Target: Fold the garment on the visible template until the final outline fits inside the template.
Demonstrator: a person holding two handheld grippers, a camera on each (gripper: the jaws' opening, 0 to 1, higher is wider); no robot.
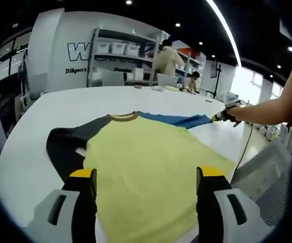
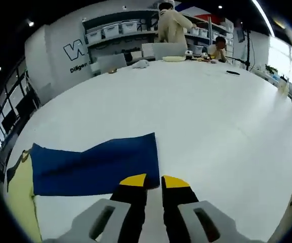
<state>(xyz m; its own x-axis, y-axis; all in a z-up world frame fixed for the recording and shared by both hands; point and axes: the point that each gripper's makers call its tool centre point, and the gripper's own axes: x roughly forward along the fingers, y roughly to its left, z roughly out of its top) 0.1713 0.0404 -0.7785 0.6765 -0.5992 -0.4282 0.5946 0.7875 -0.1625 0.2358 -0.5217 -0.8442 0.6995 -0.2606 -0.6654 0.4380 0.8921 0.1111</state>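
Hardly begun, by the look of it. One shirt (image 1: 151, 167) lying flat on the white desk (image 1: 39, 131), yellow body toward the near edge, collar pointing to the far side, no fold made in the body yet. Two sleeves counted: a dark sleeve (image 1: 67, 144) spread out to one side, a blue sleeve (image 2: 97, 164) stretched out to the other, flat on the desk. No template outline to be made out under the cloth, so fit cannot be judged.

Left tongs (image 1: 146, 177) hovering over the yellow body near the hem, jaws wide apart, holding nothing. Right tongs (image 2: 153, 182) at the cuff end of the blue sleeve, jaws nearly together; whether pinching the cuff edge, cannot tell.

Left to do, as a judgement: both sleeves in, then the body folded.

Two people at the far end of the desk, one shelf rack (image 1: 118, 58) behind.
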